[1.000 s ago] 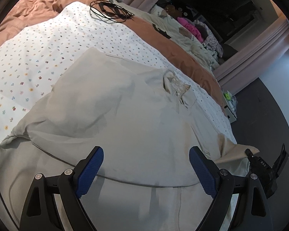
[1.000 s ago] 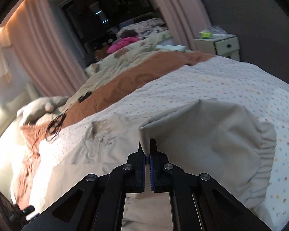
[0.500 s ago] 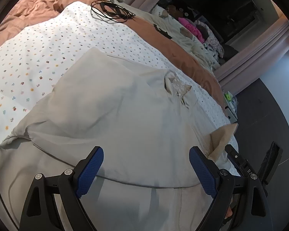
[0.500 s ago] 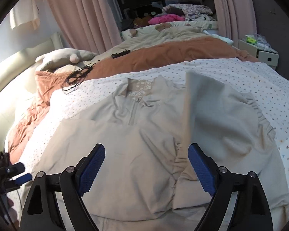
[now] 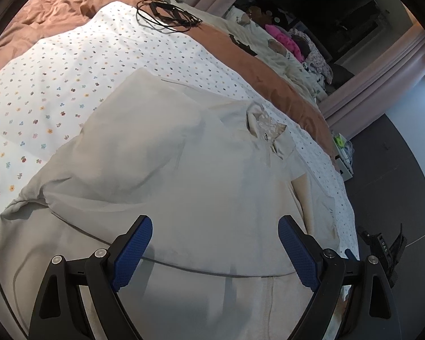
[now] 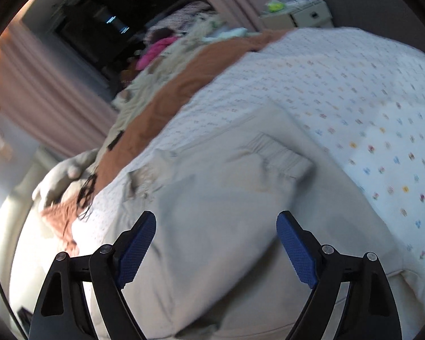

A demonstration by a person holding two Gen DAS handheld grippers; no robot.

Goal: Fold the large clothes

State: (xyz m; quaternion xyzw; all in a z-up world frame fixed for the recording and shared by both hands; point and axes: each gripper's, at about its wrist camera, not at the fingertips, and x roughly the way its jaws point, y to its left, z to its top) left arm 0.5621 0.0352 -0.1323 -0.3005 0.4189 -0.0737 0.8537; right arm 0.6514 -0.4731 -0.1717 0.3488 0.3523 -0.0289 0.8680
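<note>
My left hand-held gripper [image 5: 215, 248]: jaws spread wide, blue pads facing each other w/ nothing between, angled downward. My right hand-held gripper [image 6: 216, 243]: jaws also wide apart, nothing pinched, tilted down & rolled to one side; view blurred.

A bed [image 5: 70, 65] in flowered sheet bears a spread beige garment [image 5: 184, 175] and black cable [image 5: 167, 17]

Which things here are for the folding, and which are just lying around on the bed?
For the folding:
- beige garment, spread on the flowery sheet
- left gripper, open
- right gripper, open

Just lying about:
- black cable
- brown blanket
- pink cloth in the far heap
- soft toy
- bedside cabinet
</note>
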